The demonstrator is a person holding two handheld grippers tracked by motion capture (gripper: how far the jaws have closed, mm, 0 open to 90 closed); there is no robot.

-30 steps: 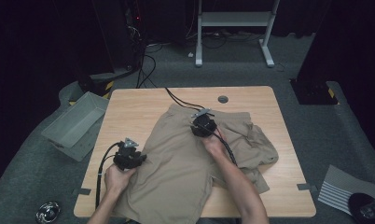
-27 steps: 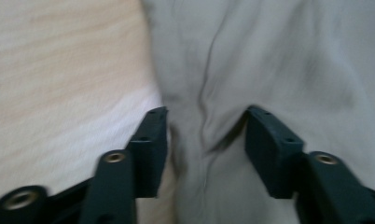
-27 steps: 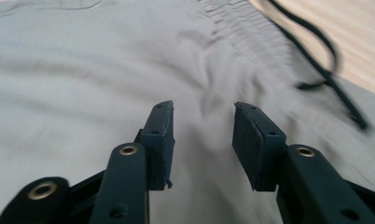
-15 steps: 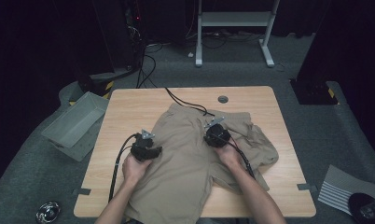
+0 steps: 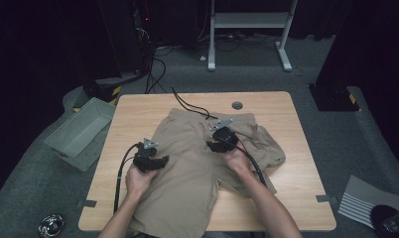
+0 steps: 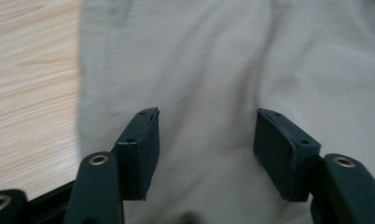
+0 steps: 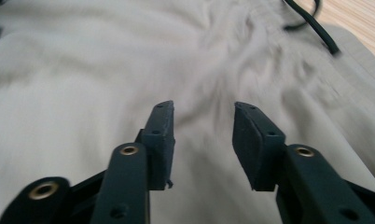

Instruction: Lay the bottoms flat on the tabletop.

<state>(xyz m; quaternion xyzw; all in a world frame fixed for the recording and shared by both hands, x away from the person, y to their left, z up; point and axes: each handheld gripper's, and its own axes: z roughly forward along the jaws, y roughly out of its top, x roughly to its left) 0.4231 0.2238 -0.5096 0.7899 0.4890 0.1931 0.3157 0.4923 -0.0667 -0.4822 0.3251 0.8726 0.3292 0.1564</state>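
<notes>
Beige shorts point(image 5: 197, 168) lie spread on the wooden table point(image 5: 287, 129), waistband toward the far edge and legs toward the person. My left gripper point(image 5: 159, 161) rests over the shorts' left side. Its jaws have just been opening and stand apart above flat cloth point(image 6: 204, 70), with nothing between the pads point(image 6: 141, 149). My right gripper point(image 5: 215, 145) sits over the upper middle of the shorts, near the rumpled right side. Its jaws have also just been opening, and only wrinkled fabric point(image 7: 129, 70) lies beneath the gap.
A black cable point(image 5: 190, 105) runs from the far table edge across the waistband to the right gripper. A round grommet point(image 5: 237, 105) sits near the far edge. A grey bin point(image 5: 78, 131) stands on the floor at left, and a white stand point(image 5: 247, 29) stands behind the table.
The left gripper slid right from the shorts' edge onto the cloth. The right gripper shifted slightly toward the person. Both grippers' jaws now stand wider apart.
</notes>
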